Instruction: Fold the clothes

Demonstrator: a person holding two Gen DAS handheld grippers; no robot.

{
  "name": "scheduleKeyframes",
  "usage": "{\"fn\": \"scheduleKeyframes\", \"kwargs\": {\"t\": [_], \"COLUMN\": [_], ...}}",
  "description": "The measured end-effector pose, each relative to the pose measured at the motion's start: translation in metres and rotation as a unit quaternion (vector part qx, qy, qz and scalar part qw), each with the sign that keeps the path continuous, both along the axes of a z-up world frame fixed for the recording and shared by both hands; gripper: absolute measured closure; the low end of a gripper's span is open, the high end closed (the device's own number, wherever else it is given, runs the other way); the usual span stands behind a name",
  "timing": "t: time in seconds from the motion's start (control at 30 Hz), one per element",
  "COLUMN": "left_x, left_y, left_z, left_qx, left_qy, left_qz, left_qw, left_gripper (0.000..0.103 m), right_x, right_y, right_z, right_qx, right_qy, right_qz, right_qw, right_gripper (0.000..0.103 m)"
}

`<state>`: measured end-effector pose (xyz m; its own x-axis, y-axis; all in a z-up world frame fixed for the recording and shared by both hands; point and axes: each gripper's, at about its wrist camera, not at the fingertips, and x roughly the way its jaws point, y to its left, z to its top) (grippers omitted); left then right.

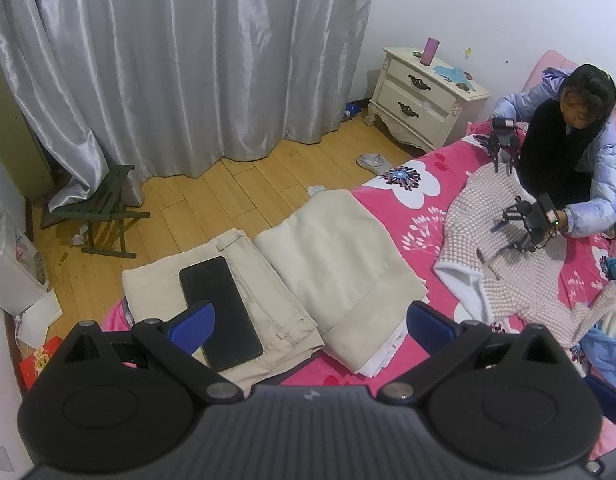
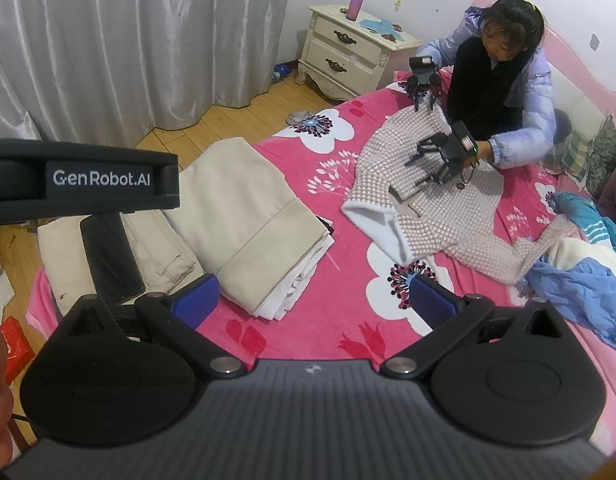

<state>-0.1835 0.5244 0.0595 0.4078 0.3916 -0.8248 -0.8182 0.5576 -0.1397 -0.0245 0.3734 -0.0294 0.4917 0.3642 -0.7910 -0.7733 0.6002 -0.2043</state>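
My left gripper hangs open over a folded cream garment and folded beige trousers, which lie side by side on the pink flowered bed. A black phone rests on the trousers by the left fingertip. My right gripper is open too, with nothing between its blue pads, above the bedspread beside the cream garment. A pink-and-white checked sweater lies spread out further back. The left gripper's housing crosses the right wrist view.
A person sits on the bed holding two other grippers over the sweater. A heap of blue clothes lies at the right. On the wooden floor stand a cream nightstand, a folding stool and a slipper, before grey curtains.
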Motion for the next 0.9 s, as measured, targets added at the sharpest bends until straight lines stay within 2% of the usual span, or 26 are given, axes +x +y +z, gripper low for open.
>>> {"fn": "scheduleKeyframes", "kwargs": {"t": [0.9], "left_x": [-0.0018], "left_y": [0.0027], "left_z": [-0.0029], "left_qx": [-0.001], "left_qy": [0.002], "left_qz": [0.004], "left_qw": [1.0000], "left_gripper": [0.000], "right_x": [-0.0016], "right_y": [0.0045], "right_z": [-0.0026], "right_qx": [-0.004], "right_qy": [-0.002], "right_qz": [0.004], "right_qw": [1.000], "right_gripper": [0.001]}}
